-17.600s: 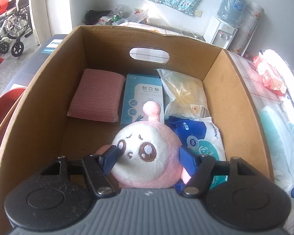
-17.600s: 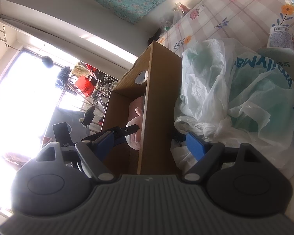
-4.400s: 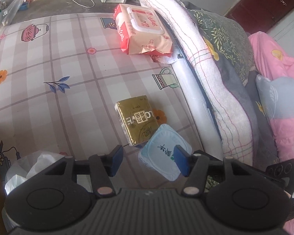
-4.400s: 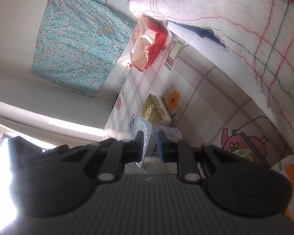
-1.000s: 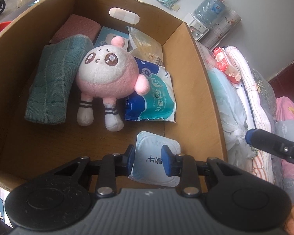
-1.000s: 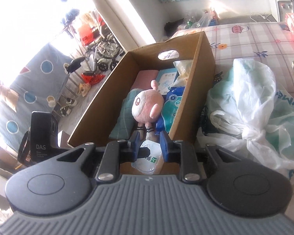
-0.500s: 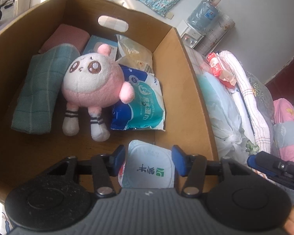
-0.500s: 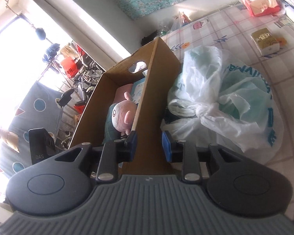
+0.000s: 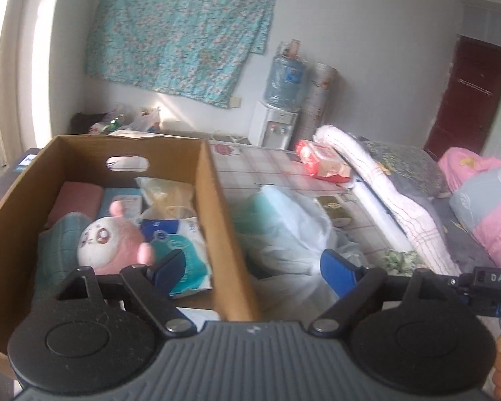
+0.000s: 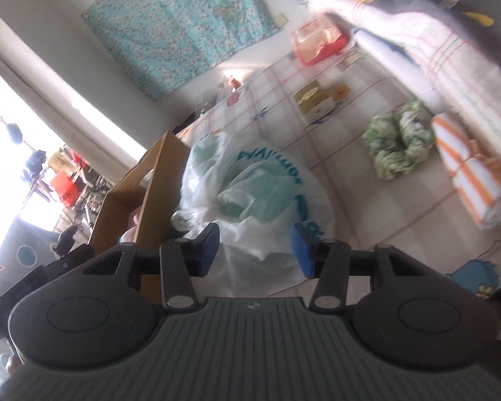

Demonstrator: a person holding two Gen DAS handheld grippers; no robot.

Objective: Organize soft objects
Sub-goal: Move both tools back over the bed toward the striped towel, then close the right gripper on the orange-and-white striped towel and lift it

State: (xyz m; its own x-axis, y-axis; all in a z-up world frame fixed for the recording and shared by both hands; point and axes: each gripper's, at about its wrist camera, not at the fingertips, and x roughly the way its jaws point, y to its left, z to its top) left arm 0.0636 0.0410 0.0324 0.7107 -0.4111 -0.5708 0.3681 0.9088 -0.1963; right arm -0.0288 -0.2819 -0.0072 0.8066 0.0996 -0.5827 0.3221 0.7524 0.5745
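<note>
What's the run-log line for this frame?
left gripper: open, empty, jaws just opening | right gripper: open, empty, jaws just opening | cardboard box: plush toy inside | plastic bag: beside box

Left gripper [image 9: 255,269] released pack, jaws opened wide; right gripper [image 10: 255,250] opening

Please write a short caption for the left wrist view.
Open left gripper above a cardboard box holding a pink plush toy.
</note>
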